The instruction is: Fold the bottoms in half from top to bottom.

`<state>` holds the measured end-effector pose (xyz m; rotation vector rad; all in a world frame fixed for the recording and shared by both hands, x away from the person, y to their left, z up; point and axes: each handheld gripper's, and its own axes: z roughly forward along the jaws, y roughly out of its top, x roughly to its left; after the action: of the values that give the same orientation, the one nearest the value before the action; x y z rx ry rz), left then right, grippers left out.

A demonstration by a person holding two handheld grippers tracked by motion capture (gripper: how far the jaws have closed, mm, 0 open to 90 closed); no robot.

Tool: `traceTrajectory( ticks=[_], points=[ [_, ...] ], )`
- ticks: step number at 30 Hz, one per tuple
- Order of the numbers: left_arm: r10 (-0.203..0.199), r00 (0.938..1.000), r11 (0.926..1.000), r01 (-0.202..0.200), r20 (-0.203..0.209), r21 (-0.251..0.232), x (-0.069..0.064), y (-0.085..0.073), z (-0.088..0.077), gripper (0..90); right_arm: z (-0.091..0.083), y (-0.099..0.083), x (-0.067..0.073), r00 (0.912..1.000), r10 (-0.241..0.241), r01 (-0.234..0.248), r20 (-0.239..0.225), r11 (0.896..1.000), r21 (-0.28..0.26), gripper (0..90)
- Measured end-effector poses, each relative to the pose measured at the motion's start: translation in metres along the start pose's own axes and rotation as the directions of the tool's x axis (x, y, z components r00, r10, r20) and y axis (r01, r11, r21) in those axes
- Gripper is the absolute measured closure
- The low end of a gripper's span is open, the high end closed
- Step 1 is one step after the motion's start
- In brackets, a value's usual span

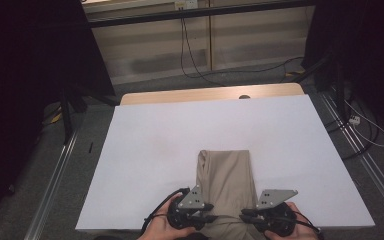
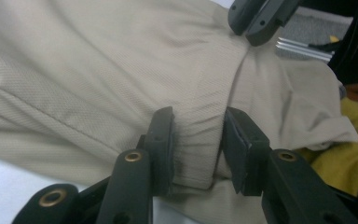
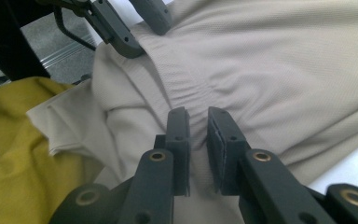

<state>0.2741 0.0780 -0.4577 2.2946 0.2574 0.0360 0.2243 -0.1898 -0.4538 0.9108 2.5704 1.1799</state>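
High view showed the folded beige garment (image 1: 226, 185) lying at the bench (image 1: 145, 150) near edge, its near end running off that edge between the left gripper (image 1: 211, 218) and right gripper (image 1: 241, 216). Beyond both grippers the white bench lay bare and wide. Left gripper view had its jaws pinching a fold of the fabric; right gripper view likewise, with a yellow cloth (image 3: 14, 154) beside it, cut off by the frame.
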Motion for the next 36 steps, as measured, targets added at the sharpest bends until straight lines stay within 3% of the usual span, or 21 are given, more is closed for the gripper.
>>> traceTrajectory(
  ticks=[4, 6, 8, 12, 13, 14, 15, 16, 17, 18, 19, 21, 23, 25, 26, 30, 32, 33, 34, 35, 36],
  points=[
    [-0.022, 0.9996, 0.9997, 0.022, 0.015, 0.005, -0.002, 0.001, -0.003, 57.0, -0.003, 0.003, -0.003, 0.9997, 0.01, -0.011, -0.022, 0.999, -0.037, 68.2],
    [-0.062, 0.9979, 0.9977, 0.063, 0.015, -0.026, 0.003, 0.003, -0.008, 54.2, -0.005, 0.007, -0.009, 0.9995, 0.03, -0.03, -0.005, 0.998, -0.059, 57.2],
    [-0.089, 0.9958, 0.994, 0.088, -0.018, -0.065, 0.013, 0.007, -0.012, 42.2, -0.006, 0.013, -0.023, 0.9973, 0.061, -0.058, 0.04, 0.996, -0.074, 46.1],
    [-0.125, 0.9861, 0.9861, 0.111, -0.11, -0.124, 0.047, 0.017, -0.019, 39.7, -0.006, 0.022, -0.044, 0.9903, 0.099, -0.091, 0.097, 0.992, -0.083, 38.1],
    [-0.158, 0.9764, 0.9833, 0.143, -0.147, -0.113, 0.066, 0.022, -0.017, 37.2, -0.005, 0.028, -0.059, 0.9884, 0.1, -0.088, 0.115, 0.991, -0.098, 37.5],
    [-0.158, 0.9764, 0.9833, 0.143, -0.147, -0.113, 0.066, 0.022, -0.017, 36.7, -0.005, 0.028, -0.059, 0.9884, 0.1, -0.088, 0.115, 0.991, -0.098, 37.5],
    [-0.168, 0.969, 0.9819, 0.148, -0.181, -0.118, 0.076, 0.026, -0.015, 36.6, -0.003, 0.036, -0.074, 0.9839, 0.112, -0.096, 0.139, 0.989, -0.113, 39.9],
    [-0.205, 0.9561, 0.9753, 0.181, -0.21, -0.127, 0.097, 0.033, -0.009, 36.6, -0.001, 0.04, -0.084, 0.9842, 0.118, -0.102, 0.132, 0.987, -0.125, 44.1],
    [-0.205, 0.9561, 0.9753, 0.181, -0.21, -0.127, 0.097, 0.033, -0.009, 36.6, -0.001, 0.04, -0.084, 0.9842, 0.118, -0.102, 0.132, 0.987, -0.125, 44.1],
    [-0.235, 0.9422, 0.9697, 0.21, -0.239, -0.124, 0.115, 0.042, -0.002, 36.7, 0.003, 0.051, -0.1, 0.9745, 0.115, -0.091, 0.192, 0.987, -0.131, 49.6],
    [-0.229, 0.9348, 0.9712, 0.2, -0.272, -0.129, 0.122, 0.046, 0.001, 37.6, 0.006, 0.056, -0.11, 0.9709, 0.123, -0.096, 0.206, 0.986, -0.134, 53.3],
    [-0.234, 0.9313, 0.9699, 0.203, -0.279, -0.134, 0.13, 0.049, 0.004, 39.6, 0.01, 0.06, -0.119, 0.9676, 0.139, -0.111, 0.211, 0.984, -0.14, 55.2],
    [-0.26, 0.9188, 0.9631, 0.225, -0.297, -0.148, 0.146, 0.055, 0.011, 41.3, 0.027, 0.069, -0.142, 0.9544, 0.174, -0.143, 0.243, 0.98, -0.139, 58.8],
    [-0.266, 0.9227, 0.9608, 0.229, -0.279, -0.156, 0.156, 0.056, 0.016, 43.3, 0.037, 0.069, -0.15, 0.9499, 0.196, -0.166, 0.243, 0.976, -0.14, 58.7],
    [-0.28, 0.9198, 0.9569, 0.244, -0.275, -0.157, 0.159, 0.056, 0.02, 43.3, 0.037, 0.069, -0.15, 0.9499, 0.196, -0.166, 0.243, 0.976, -0.14, 58.7],
    [-0.275, 0.9265, 0.9605, 0.254, -0.256, -0.114, 0.163, 0.047, 0.03, 49.1, 0.057, 0.061, -0.16, 0.9498, 0.209, -0.192, 0.233, 0.977, -0.093, 55.7],
    [-0.273, 0.9244, 0.9614, 0.254, -0.266, -0.107, 0.167, 0.043, 0.03, 65.4, 0.058, 0.06, -0.161, 0.9498, 0.209, -0.191, 0.232, 0.976, -0.101, 56.1],
    [-0.281, 0.9112, 0.9595, 0.261, -0.301, -0.106, 0.17, 0.04, 0.026, 69.7, 0.058, 0.059, -0.164, 0.9483, 0.223, -0.203, 0.226, 0.973, -0.107, 55.6],
    [-0.278, 0.9096, 0.9607, 0.262, -0.309, -0.09, 0.172, 0.037, 0.025, 74.5, 0.058, 0.057, -0.164, 0.9491, 0.231, -0.21, 0.214, 0.971, -0.116, 55.0],
    [-0.304, 0.9061, 0.9527, 0.285, -0.294, -0.105, 0.174, 0.034, 0.024, 74.8, 0.058, 0.057, -0.164, 0.9499, 0.23, -0.209, 0.212, 0.971, -0.118, 55.1],
    [-0.304, 0.9061, 0.9527, 0.285, -0.294, -0.105, 0.174, 0.034, 0.024, 74.8, 0.058, 0.057, -0.164, 0.9499, 0.23, -0.209, 0.212, 0.971, -0.118, 55.1]
  ],
)
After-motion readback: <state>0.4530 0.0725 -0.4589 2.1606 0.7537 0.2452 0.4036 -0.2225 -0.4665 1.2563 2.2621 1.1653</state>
